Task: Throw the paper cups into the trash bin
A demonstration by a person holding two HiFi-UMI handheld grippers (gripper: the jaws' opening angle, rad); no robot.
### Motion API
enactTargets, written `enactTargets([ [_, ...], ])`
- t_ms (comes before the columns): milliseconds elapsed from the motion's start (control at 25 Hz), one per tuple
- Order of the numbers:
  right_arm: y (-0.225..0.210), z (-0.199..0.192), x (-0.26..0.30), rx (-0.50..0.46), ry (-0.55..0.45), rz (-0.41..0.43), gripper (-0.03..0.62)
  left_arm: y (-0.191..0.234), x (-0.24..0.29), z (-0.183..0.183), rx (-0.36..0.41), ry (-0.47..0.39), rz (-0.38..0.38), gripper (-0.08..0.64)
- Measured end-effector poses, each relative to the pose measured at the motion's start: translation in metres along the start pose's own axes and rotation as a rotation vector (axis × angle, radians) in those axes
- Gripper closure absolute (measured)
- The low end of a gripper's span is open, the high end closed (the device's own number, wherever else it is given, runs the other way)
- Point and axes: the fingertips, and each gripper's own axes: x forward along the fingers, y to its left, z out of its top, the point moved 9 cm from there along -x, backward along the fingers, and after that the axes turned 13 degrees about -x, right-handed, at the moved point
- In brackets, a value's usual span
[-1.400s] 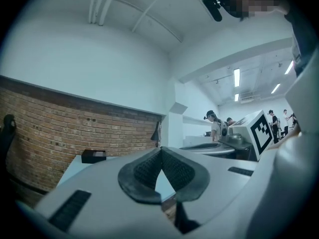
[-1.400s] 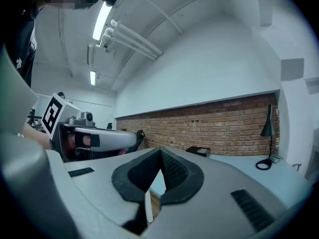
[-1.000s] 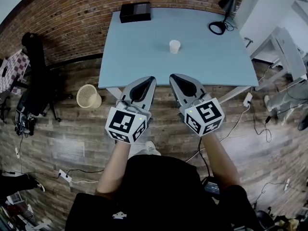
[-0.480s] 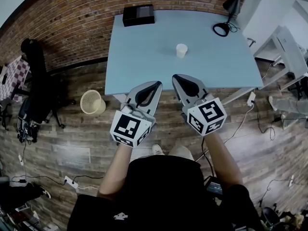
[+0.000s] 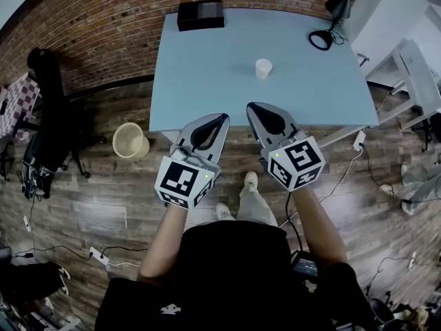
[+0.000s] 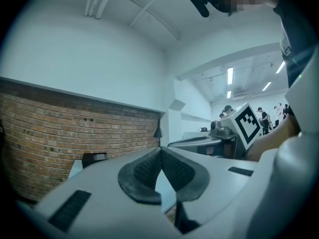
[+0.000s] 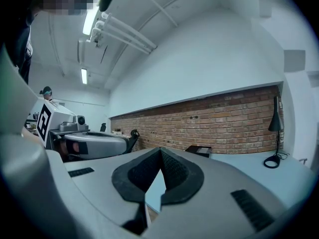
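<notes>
Left tongs (image 5: 220, 117): jaws are pressing together at the tips, carrying nothing. Right tongs (image 5: 253, 107): likewise pressing together, empty (each gripper view is showing only a sliver of blue surface below the meeting tips). Both are pointing roughly level, side by side, hovering just at the near edge of the worktop (image 5: 207, 67), with the marker cubes facing the person.

Paper cup (image 5: 263, 68): one white cup is standing upright, mouth up, near the middle of the light-blue worktop, well apart from both tongs and slightly to the right of them.

Trash bin (image 5: 128, 139): a pale woven basket is sitting on the wooden floor (image 5: 103, 212), off the worktop's near-left corner, to the left of the left tongs.

Black box (image 5: 200, 14) is lying at the far edge of the worktop, against the brick wall (image 5: 89, 26). Desk lamp (image 5: 321, 39) is standing at the far-right corner, its round base on the surface.

A shoe (image 5: 251, 180) of the person is showing on the floor between the arms.
</notes>
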Motion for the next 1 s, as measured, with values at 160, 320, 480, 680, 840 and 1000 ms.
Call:
enactTargets([
  [160, -0.013, -0.003, 0.008, -0.001, 0.004, 0.014, 0.589, 0.005, 0.012, 0.0, -0.005, 0.009, 0.017, 0.56],
  [320, -0.028, -0.004, 0.02, -0.004, -0.003, 0.034, 0.589, 0.011, 0.025, 0.002, 0.0, 0.009, 0.034, 0.56],
  [480, -0.049, -0.004, 0.032, -0.005, -0.009, 0.052, 0.589, 0.018, 0.046, 0.008, -0.004, 0.003, 0.052, 0.56],
  [680, -0.074, -0.011, 0.052, -0.011, 0.005, 0.075, 0.589, 0.032, 0.07, 0.007, -0.009, 0.018, 0.081, 0.56],
  [840, -0.098, -0.02, 0.066, 0.0, 0.016, 0.094, 0.589, 0.038, 0.091, 0.007, -0.012, 0.026, 0.102, 0.56],
  [1000, -0.116, -0.032, 0.082, 0.005, 0.034, 0.118, 0.589, 0.048, 0.109, 0.007, -0.023, 0.03, 0.125, 0.56],
])
